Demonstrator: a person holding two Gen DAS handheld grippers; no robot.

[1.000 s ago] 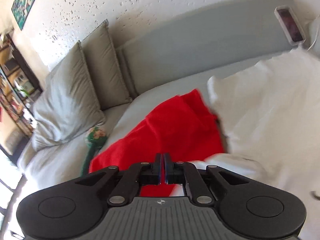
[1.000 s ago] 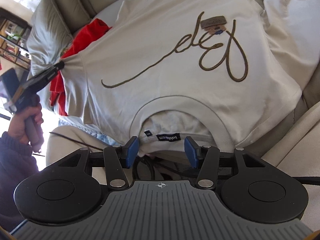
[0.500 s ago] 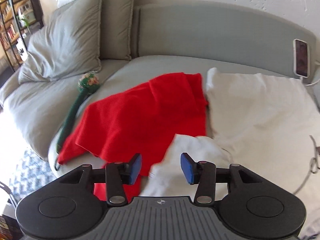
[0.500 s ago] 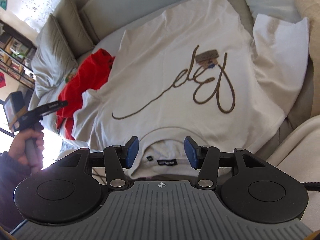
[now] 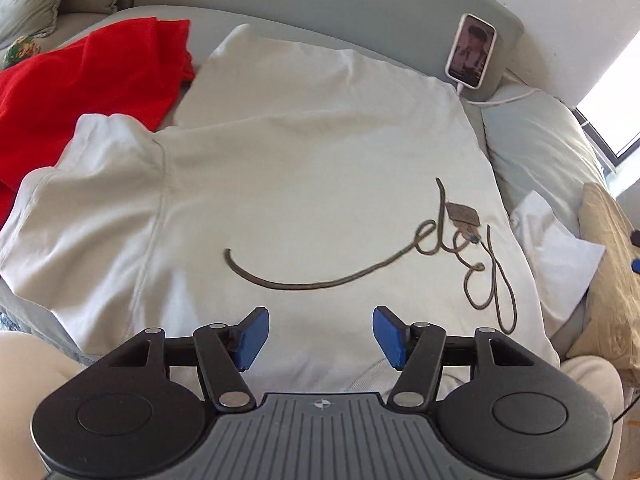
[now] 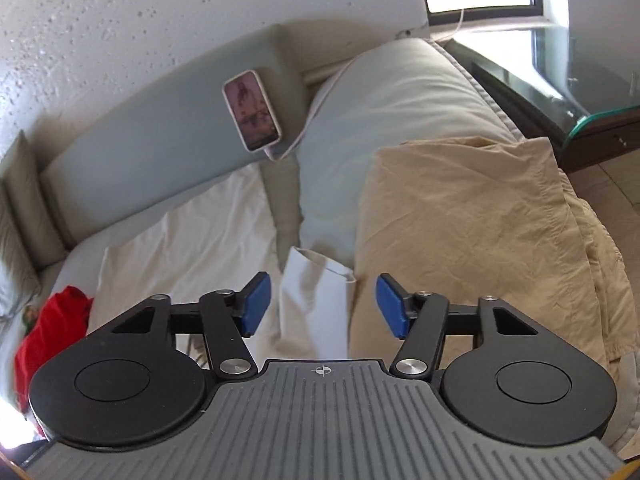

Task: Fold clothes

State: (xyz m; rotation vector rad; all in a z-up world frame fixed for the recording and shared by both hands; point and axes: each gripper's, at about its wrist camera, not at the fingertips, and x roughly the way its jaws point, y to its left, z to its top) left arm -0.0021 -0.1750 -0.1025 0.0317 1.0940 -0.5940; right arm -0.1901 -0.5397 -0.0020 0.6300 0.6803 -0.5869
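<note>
Both grippers swung; white T-shirt (image 5: 300, 184) lies beyond left gripper's (image 5: 316, 336) parted fingers.

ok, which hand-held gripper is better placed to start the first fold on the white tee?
Probably right. The right hand-held gripper is open with the white tee's right sleeve between its fingers. The left hand-held gripper, also open, faces mid-chest fabric, with no edge to pinch.

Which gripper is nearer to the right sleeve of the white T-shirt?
Right. The right gripper hangs open directly over the right sleeve. The left gripper is open over the shirt's chest, with that sleeve far off.
</note>
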